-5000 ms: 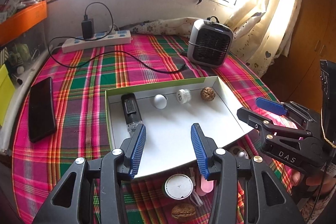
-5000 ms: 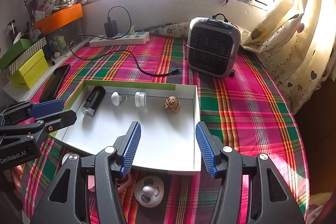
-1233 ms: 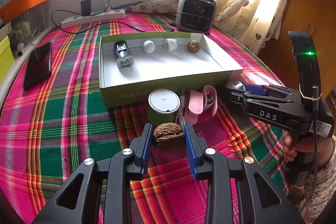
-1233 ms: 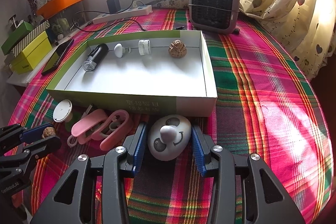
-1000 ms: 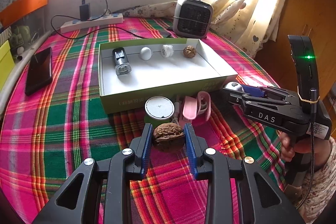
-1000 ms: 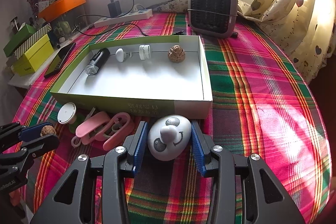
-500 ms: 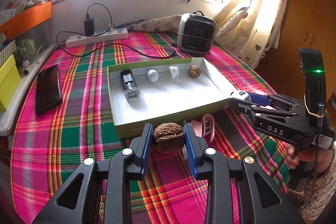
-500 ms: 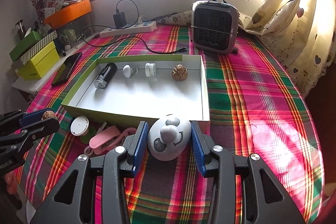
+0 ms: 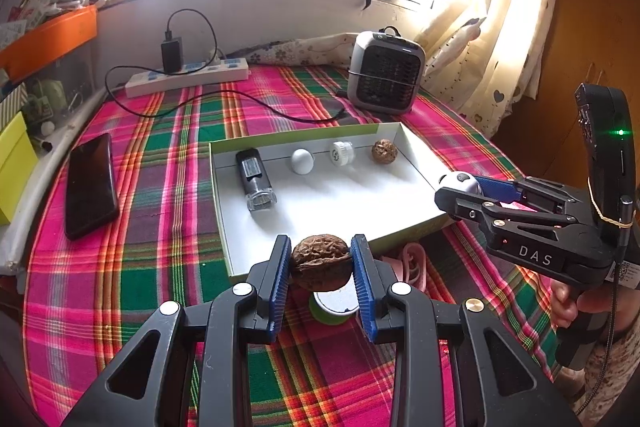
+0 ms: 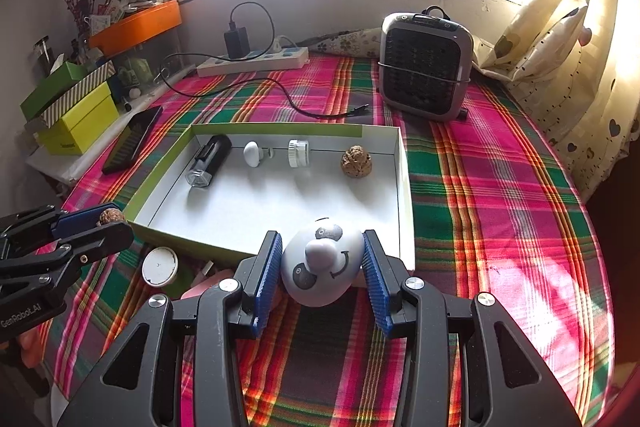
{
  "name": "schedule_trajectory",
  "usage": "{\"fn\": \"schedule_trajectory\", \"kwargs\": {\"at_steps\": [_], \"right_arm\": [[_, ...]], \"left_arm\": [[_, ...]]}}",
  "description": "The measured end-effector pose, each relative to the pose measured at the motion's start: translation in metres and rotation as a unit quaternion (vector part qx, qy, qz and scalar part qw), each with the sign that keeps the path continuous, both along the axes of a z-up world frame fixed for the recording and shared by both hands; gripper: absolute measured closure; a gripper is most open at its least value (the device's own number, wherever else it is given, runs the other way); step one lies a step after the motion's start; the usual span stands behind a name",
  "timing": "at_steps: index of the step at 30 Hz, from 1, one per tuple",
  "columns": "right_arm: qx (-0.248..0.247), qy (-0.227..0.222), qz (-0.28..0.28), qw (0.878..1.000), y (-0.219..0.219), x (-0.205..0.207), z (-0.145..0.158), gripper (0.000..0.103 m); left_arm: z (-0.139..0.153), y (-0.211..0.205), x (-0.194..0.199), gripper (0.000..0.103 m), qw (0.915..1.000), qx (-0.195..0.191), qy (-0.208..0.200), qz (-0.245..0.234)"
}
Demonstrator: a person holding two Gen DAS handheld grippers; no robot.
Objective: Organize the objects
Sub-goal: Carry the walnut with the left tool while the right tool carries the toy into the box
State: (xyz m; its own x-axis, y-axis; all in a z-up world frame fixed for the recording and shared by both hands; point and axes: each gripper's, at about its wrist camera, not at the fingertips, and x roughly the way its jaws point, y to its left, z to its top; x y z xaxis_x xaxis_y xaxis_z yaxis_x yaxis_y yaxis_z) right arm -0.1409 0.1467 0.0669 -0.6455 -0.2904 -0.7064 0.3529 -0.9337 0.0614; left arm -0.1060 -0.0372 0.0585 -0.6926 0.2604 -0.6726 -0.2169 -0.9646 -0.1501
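My left gripper (image 9: 320,263) is shut on a brown walnut (image 9: 320,261), held above the cloth just in front of the white tray's (image 9: 320,199) near wall. My right gripper (image 10: 322,267) is shut on a white egg-shaped panda toy (image 10: 322,267), raised at the tray's (image 10: 280,211) near right corner. Inside the tray, along its far wall, lie a black cylinder (image 9: 255,179), a white knob (image 9: 302,161), a white ribbed cap (image 9: 342,153) and a second walnut (image 9: 384,151). A round white lid on a green base (image 10: 160,266) and a pink clip (image 9: 412,261) rest on the cloth before the tray.
A grey fan heater (image 10: 424,65) stands at the back right of the plaid-covered table (image 10: 500,187). A power strip with a charger and black cable (image 10: 256,61) lies at the back. A black phone (image 9: 90,183) lies left of the tray. Green boxes (image 10: 80,115) sit at far left.
Both grippers have risen and drawn back from the cloth with the walnut and the panda toy in them. The tray now sits lower and smaller in both views.
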Motion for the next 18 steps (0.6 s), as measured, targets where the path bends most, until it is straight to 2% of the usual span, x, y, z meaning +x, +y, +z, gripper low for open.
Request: {"fn": "schedule_trajectory", "kwargs": {"at_steps": [18], "right_arm": [[-0.003,-0.024,0.056,0.998,-0.038,-0.054,-0.002,0.061]], "left_arm": [[-0.016,-0.006,-0.043,0.075,0.9998,-0.008,-0.015,0.008]]}}
